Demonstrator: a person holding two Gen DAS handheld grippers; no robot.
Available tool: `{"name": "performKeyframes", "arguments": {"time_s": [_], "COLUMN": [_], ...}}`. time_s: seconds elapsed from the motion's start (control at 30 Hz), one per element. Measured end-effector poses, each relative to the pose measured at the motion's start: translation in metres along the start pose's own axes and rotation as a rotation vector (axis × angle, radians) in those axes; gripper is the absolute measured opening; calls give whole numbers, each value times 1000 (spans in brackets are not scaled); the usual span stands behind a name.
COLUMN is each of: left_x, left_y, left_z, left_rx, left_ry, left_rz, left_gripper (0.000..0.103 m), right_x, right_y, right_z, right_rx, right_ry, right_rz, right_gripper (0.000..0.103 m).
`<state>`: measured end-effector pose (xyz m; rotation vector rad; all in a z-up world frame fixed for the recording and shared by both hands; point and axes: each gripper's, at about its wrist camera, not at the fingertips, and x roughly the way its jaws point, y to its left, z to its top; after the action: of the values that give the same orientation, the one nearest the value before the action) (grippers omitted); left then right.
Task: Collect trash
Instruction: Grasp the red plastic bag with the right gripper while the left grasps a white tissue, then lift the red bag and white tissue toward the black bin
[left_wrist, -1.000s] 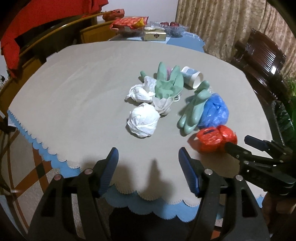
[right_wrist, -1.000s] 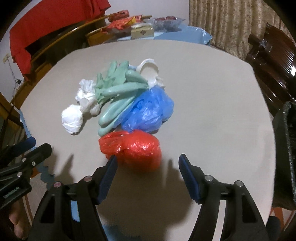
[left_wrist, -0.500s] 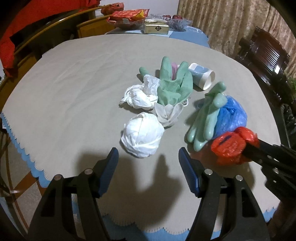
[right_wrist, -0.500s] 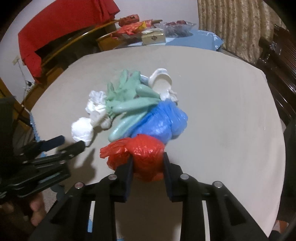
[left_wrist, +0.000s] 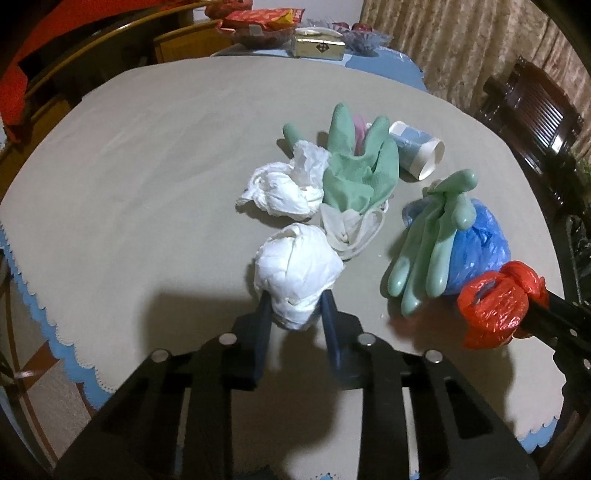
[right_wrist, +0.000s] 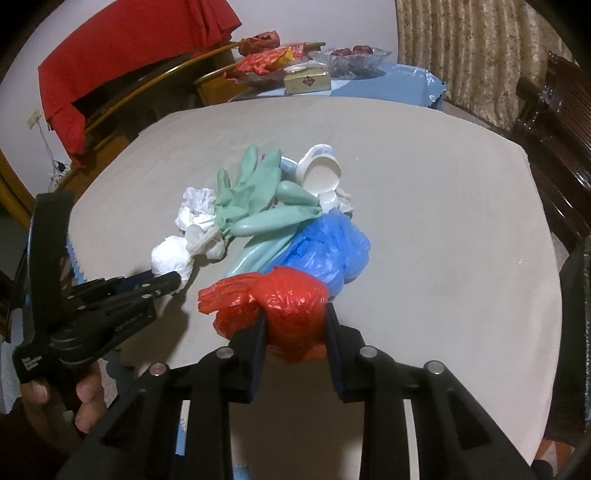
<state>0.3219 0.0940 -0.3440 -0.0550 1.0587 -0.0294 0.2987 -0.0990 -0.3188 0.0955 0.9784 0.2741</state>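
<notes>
Between our left gripper's (left_wrist: 293, 312) blue pads sits the white paper ball (left_wrist: 297, 271), at the near edge of the trash pile on the counter (left_wrist: 147, 155); the jaws are closing on it, and the pads already touch its lower sides. We should let them finish until the paper dents a little, since a loose wad can slip out when only its bottom is caught. Our right gripper (right_wrist: 293, 325) is narrow and clamped on the red plastic bag (right_wrist: 280, 310), which in the left wrist view looks raised just clear of the counter. We judge this hold sound, though a loose flap hangs out to the left and could snag on the pile.

Just behind the red bag lies the blue plastic bag (right_wrist: 328, 247), with 2 green rubber gloves (left_wrist: 428, 243) draped over and beside it. Farther back are a second crumpled tissue (left_wrist: 284, 188), a thin white bag (left_wrist: 351, 229) and a tipped paper cup (left_wrist: 417, 151).

We would lift both hands straight up before carrying off, so neither load drags a glove along. Where the trash is to go we cannot tell.
</notes>
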Motion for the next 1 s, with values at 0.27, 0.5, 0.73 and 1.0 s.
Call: {"name": "performKeyframes", "arguments": {"time_s": [0.27,0.5,0.73,1.0], "left_x": [-39,-70,-99,-128], "left_y": [-8,-19,-34,-65], "left_z": [-3,-8,-14,-22], "left_rx": [0,2,27,56], "left_ry": [-59,-98,-131,-153], "left_rz": [2,7,-1,-31], "left_gripper": [22,22,22,22], "right_x": [-21,-45,-72,-107], "right_y": [-1,-7,-18,-35], "right_z": [4,7,8,4], "right_rx": [2,13,32,51], "right_ry": [-35,-82,-123,-169], "right_rz": [-6,-27,-53,-87], "right_gripper": [29,29,29,29]}}
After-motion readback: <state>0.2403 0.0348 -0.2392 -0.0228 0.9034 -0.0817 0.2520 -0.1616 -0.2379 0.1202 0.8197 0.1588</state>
